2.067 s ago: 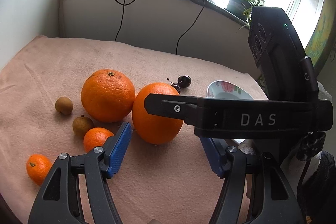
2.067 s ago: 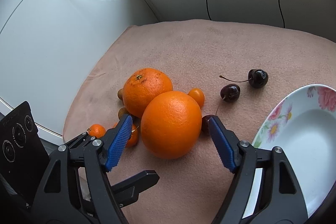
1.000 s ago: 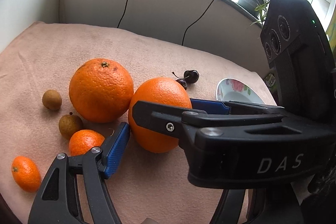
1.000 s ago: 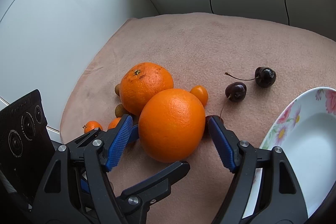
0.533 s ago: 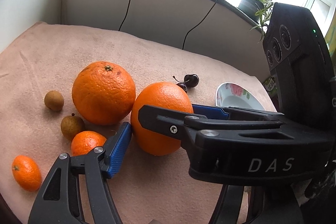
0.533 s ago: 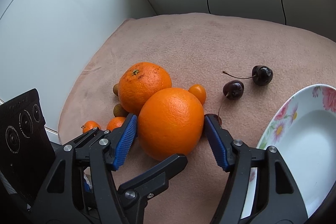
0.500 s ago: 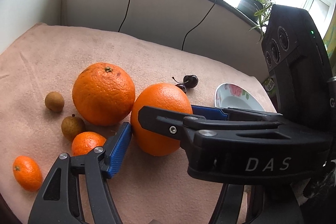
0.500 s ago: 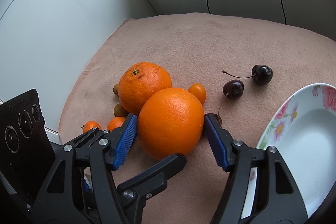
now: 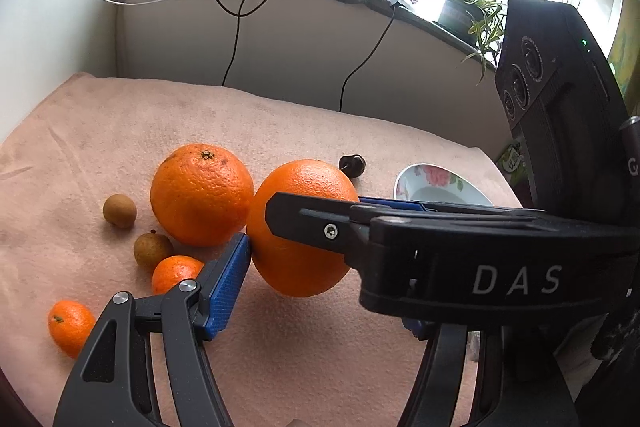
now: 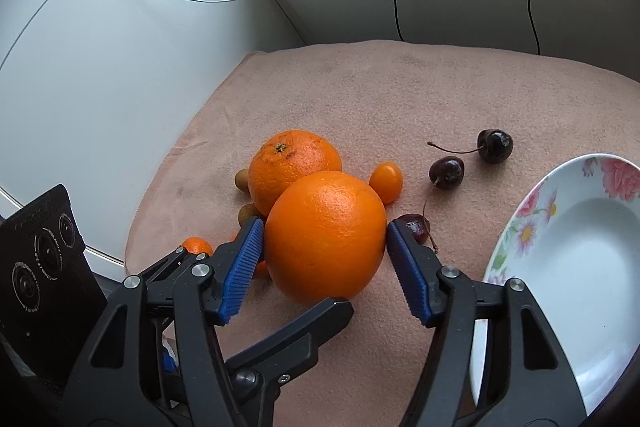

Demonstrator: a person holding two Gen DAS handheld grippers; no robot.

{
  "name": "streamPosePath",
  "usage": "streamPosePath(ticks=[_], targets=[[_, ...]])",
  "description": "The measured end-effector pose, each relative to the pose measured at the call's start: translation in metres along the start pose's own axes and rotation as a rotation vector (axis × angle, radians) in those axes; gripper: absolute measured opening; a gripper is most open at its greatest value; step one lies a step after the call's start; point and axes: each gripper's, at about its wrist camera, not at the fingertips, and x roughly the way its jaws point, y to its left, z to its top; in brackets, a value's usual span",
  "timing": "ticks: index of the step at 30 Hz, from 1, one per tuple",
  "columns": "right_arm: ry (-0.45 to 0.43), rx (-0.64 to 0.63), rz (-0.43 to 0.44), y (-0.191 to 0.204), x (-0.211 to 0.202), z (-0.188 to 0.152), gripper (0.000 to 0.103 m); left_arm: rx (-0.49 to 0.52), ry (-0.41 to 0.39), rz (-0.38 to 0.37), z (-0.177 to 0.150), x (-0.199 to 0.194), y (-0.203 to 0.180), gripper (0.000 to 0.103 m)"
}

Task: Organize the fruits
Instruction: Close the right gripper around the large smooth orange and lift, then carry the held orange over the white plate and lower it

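Your right gripper [image 10: 324, 247] fingers have just been closing onto the big orange [image 10: 325, 233] at centre frame: firm, heavy, waxy; squeeze its widest girth.

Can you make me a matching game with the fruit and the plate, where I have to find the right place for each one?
Things:
1. smooth big orange
2. flowered plate
3. two dark cherries
4. orange with the stem spot

Places:
A. at the right edge of the pink cloth, nothing in it
B. between the blue pads of the right gripper
C. lying free between the oranges and the plate
D. just behind the gripped fruit, touching it

Pairs: 1-B, 2-A, 3-C, 4-D
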Motion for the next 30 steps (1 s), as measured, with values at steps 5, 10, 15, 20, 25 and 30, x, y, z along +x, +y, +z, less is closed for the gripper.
streamPosePath(ticks=[5,10,15,20,25,30], targets=[[-0.013,-0.012,-0.002,0.005,-0.008,-0.001,0.064,-0.006,-0.011,0.002,-0.003,-0.004,0.001,0.066],[-0.019,0.002,-0.001,0.001,-0.015,-0.005,0.064,-0.003,-0.012,0.002,-0.003,-0.005,-0.003,0.066],[-0.062,0.024,-0.014,-0.006,-0.039,-0.005,0.064,0.047,-0.029,-0.022,0.004,-0.009,-0.022,0.066],[-0.093,0.041,-0.042,-0.018,-0.062,-0.007,0.064,0.084,-0.037,-0.053,0.01,-0.007,-0.044,0.066],[-0.108,0.082,-0.069,-0.038,-0.078,-0.016,0.064,0.13,-0.02,-0.079,0.009,0.004,-0.07,0.066],[-0.116,0.126,-0.087,-0.059,-0.092,-0.028,0.064,0.162,0.005,-0.105,0.006,0.015,-0.091,0.066]])
